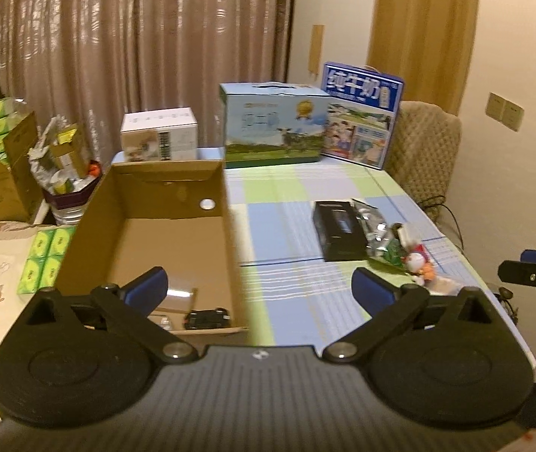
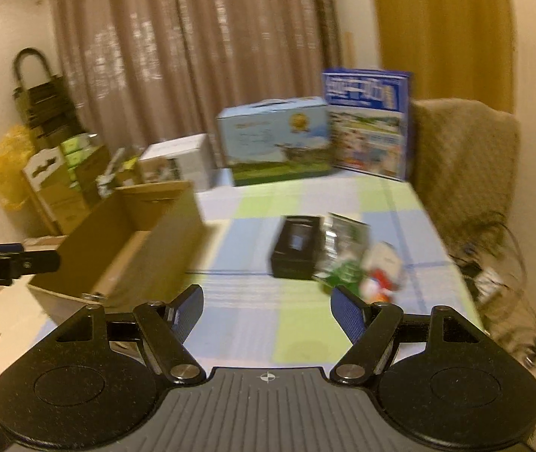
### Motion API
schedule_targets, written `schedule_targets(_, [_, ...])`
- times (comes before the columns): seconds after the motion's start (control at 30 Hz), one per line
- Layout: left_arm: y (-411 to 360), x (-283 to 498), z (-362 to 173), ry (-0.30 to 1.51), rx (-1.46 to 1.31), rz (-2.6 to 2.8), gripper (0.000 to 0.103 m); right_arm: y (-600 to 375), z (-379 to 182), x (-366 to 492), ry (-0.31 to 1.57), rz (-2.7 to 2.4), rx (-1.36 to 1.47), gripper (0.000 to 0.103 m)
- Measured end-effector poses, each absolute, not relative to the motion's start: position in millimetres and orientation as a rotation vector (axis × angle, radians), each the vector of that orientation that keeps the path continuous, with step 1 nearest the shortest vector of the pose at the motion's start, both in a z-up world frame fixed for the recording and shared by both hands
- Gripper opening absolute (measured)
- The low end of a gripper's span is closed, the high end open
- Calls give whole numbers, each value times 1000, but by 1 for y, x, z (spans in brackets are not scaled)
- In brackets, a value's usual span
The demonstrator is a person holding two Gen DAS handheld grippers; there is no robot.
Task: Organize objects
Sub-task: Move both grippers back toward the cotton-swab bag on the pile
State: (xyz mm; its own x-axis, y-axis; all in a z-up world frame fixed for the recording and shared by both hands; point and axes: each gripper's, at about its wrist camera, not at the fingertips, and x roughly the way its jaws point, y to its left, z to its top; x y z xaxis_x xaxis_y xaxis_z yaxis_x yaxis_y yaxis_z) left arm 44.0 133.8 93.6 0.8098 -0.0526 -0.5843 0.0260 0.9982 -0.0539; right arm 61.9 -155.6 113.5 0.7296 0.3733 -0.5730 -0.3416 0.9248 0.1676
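my left claw hung wide apart and empty beside the cardboard box; my right claw stood apart, empty, facing the black box on the worktop.

Open carton left on table; flat box right; cartons behind

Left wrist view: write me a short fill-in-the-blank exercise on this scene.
1. The cardboard box stands open on the ____ side of the checked tablecloth.
2. The black box lies flat beside a ____ foil packet.
3. The left tool is open and holds ____.

Missing words: left; silver; nothing
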Motion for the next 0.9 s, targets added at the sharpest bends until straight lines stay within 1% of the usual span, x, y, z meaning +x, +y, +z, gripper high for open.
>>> schedule_targets(0.33, [76, 57, 85, 648, -6, -137, 102, -222, 107, 50, 652, 283, 89, 72])
schedule_targets(0.9, [22, 96, 52, 717, 33, -230, 102, -255, 64, 78, 743, 277, 87, 72])
